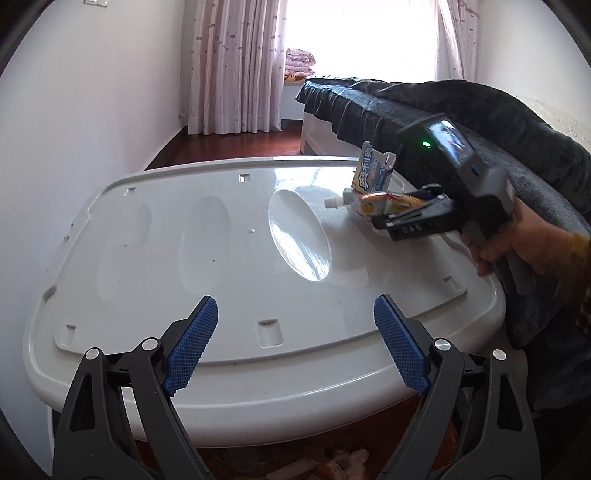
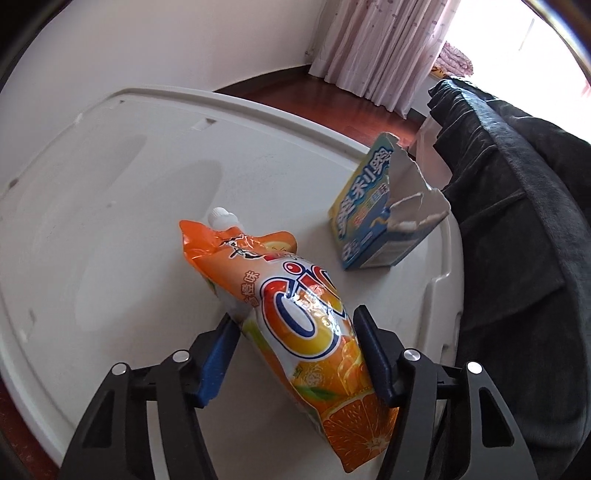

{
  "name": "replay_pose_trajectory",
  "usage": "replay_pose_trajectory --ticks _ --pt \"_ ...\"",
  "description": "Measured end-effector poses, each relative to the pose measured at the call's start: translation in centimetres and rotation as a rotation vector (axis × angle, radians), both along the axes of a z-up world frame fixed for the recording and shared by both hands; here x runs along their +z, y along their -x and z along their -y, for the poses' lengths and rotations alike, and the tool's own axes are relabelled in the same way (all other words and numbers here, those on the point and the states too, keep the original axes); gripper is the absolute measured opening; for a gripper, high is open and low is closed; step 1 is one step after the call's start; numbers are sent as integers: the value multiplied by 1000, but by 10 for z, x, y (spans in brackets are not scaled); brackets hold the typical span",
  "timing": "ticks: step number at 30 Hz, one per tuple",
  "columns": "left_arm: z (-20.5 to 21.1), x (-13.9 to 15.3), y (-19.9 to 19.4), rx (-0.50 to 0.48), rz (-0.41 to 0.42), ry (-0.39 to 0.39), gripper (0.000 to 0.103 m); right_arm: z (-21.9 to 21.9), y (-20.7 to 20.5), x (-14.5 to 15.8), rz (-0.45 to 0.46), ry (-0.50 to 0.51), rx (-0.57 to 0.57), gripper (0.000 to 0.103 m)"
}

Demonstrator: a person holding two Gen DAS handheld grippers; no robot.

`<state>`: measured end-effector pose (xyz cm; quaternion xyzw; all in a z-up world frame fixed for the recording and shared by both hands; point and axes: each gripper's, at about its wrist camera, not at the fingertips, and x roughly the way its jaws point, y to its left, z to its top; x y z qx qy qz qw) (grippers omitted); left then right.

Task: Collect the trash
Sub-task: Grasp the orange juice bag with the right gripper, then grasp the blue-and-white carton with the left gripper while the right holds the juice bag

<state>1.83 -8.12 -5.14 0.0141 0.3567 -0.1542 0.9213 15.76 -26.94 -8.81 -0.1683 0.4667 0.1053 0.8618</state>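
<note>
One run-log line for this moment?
right gripper: jaws around orange pouch | left gripper: open, empty | torn box: on white lid

A white glossy plastic lid with a raised rim and shallow oval recesses forms the work surface. A plain white wall stands behind its left side. Pale pink patterned curtains hang full length beside a bright window. Folded pink bedding lies on the sill. A dark grey plush blanket covers the bed just beside the lid's right edge. Reddish-brown wooden flooring runs between wall and bed.
</note>
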Motion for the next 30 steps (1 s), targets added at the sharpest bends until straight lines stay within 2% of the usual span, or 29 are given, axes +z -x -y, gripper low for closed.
replay_pose_trajectory --ticks 3,6,9,13,18,24,28,30 --pt "-5 9 -3 15 14 12 85 6 27 21 37 -23 -30 62" --pt "-4 20 -16 4 15 39 91 26 54 58 102 -79 -91 62" --pt "9 32 -42 -97 13 91 92 53 78 100 184 -141 -162 62" --pt "53 39 -89 -251 49 68 92 79 113 138 287 -194 -223 62" --pt "117 17 -146 -389 38 -32 92 94 137 158 362 -228 -255 62" --pt "179 -12 -207 -437 5 -82 92 109 147 164 397 -280 -293 62" --pt "203 -35 -237 -433 -14 -187 92 112 131 161 393 -277 -279 62" --pt "208 -41 -244 -437 -13 -204 92 113 127 157 382 -281 -277 62"
